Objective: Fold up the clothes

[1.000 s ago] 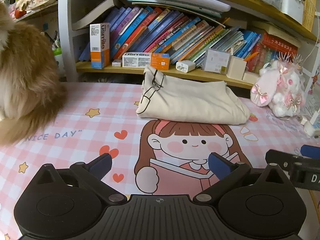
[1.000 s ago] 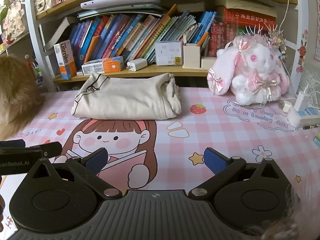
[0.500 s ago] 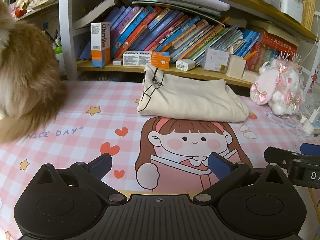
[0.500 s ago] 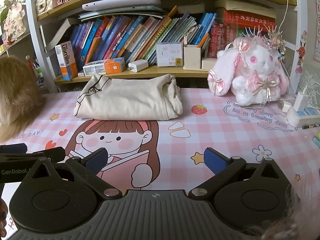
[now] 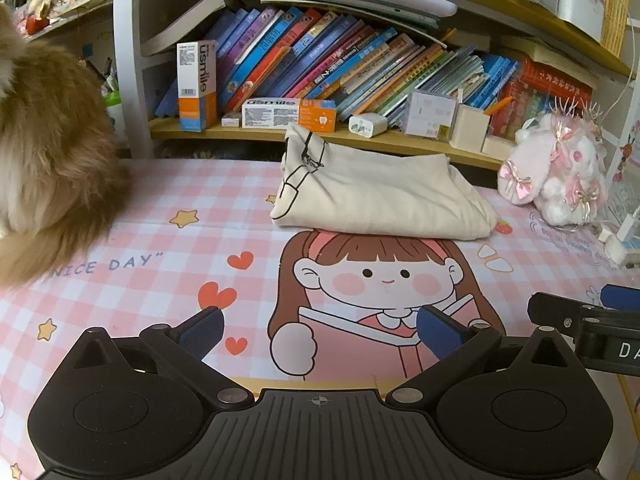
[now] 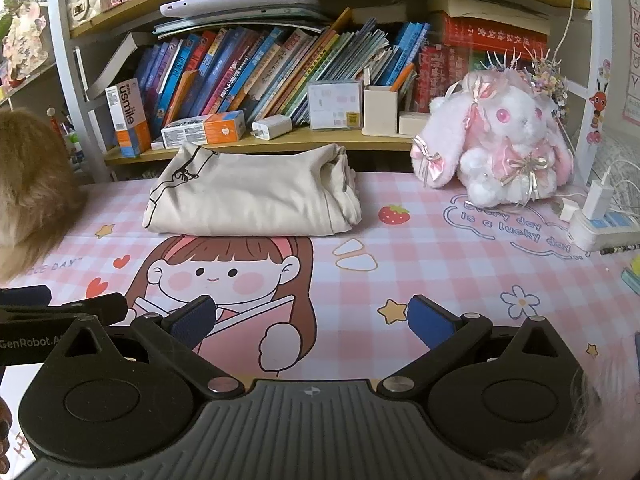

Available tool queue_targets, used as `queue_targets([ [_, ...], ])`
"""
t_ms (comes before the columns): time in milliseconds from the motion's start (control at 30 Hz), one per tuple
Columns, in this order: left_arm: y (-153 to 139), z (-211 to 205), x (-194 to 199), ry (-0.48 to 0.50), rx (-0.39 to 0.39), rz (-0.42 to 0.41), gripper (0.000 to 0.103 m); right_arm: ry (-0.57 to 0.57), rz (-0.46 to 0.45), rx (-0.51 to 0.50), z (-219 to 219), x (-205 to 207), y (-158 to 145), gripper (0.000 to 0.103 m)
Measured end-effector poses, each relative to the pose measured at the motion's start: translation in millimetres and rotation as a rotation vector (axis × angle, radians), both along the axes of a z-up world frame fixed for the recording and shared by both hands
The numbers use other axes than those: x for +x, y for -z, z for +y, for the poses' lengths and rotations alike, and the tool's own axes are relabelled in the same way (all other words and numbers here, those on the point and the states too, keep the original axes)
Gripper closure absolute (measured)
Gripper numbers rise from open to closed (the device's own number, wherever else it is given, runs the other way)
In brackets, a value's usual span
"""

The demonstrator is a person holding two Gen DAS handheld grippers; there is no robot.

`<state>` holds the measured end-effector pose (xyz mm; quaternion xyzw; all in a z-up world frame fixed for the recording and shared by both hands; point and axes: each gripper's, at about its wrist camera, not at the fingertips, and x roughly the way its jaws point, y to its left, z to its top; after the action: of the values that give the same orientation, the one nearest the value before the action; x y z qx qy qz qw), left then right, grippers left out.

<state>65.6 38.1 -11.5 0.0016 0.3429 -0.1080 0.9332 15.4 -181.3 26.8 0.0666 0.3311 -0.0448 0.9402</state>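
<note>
Showing only in the right wrist view is a power strip (image 6: 600, 228); both views show the folded garment (image 5: 380, 200) (cream), left gripper (image 5: 318, 330) and right gripper (image 6: 312, 320) spread, empty.

one folded garment (image 5: 380, 204), one plush rabbit (image 6: 500, 148), two tools (image 5: 320, 330) (image 6: 312, 320)

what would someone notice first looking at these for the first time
Probably the folded cream garment lying at the far side of the pink checked mat, just above the big cartoon girl printed on it. Next, the pink and white plush rabbit to its right by the crowded bookshelf, and a mass of tan fur at the left edge. Both the left gripper and right gripper hang open and empty in front.
</note>
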Motion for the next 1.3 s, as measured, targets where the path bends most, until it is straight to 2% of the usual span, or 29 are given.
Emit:
queue_targets([
  [1300, 3.2, -4.3, 6.2, 0.000, 0.005, 0.018, 0.000, -0.008, 0.010, -0.010, -1.5, 5.8, 3.7, 0.000],
])
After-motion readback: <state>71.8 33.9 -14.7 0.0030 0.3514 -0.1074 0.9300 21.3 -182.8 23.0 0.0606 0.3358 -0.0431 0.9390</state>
